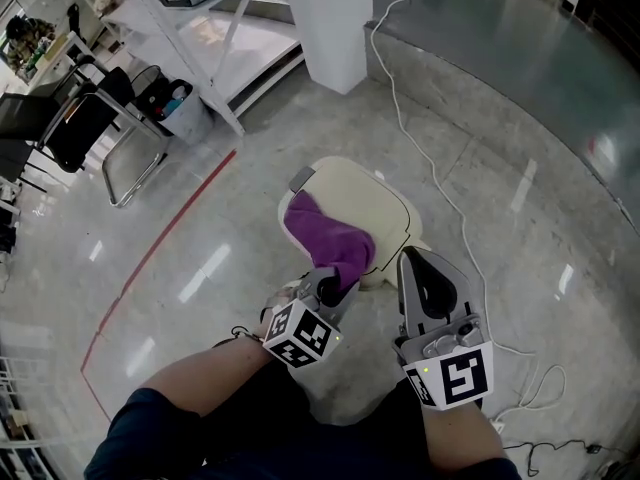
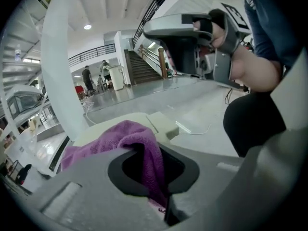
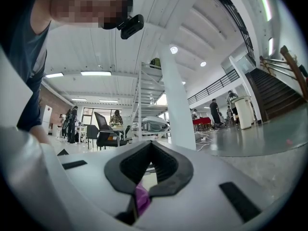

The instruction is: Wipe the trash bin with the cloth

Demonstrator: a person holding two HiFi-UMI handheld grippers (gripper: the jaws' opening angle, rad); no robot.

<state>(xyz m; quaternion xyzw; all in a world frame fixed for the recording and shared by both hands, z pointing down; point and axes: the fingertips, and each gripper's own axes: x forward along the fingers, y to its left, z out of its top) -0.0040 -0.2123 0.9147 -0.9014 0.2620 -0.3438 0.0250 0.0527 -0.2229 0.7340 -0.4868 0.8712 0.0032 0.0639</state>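
- The trash bin (image 1: 372,196) stands on the shiny floor (image 1: 520,118) right in front of you. You see its cream lid (image 2: 161,124) from above.
- The purple cloth (image 1: 325,230) lies bunched up on the near side of the lid and touches it.
- Your left gripper (image 1: 335,283) pinches the near end of the cloth. In the left gripper view the cloth (image 2: 137,138) runs down between the 2 jaws, and they press onto it.
- Your right gripper (image 1: 412,266) is at the right edge of the lid, just beside the cloth. In the head view it does not touch the cloth.
- In the right gripper view its 2 jaws are closed together. A thin bit of purple (image 3: 141,198) shows in the slit between them. It is not clear if it is pinched or just seen behind.
- A white cable (image 1: 432,173) snakes over the floor behind the bin.
- A fat white pillar (image 1: 335,23) stands farther back.
- A red line (image 1: 165,243) runs over the floor on your left. A black chair (image 1: 75,128) stands beyond it.
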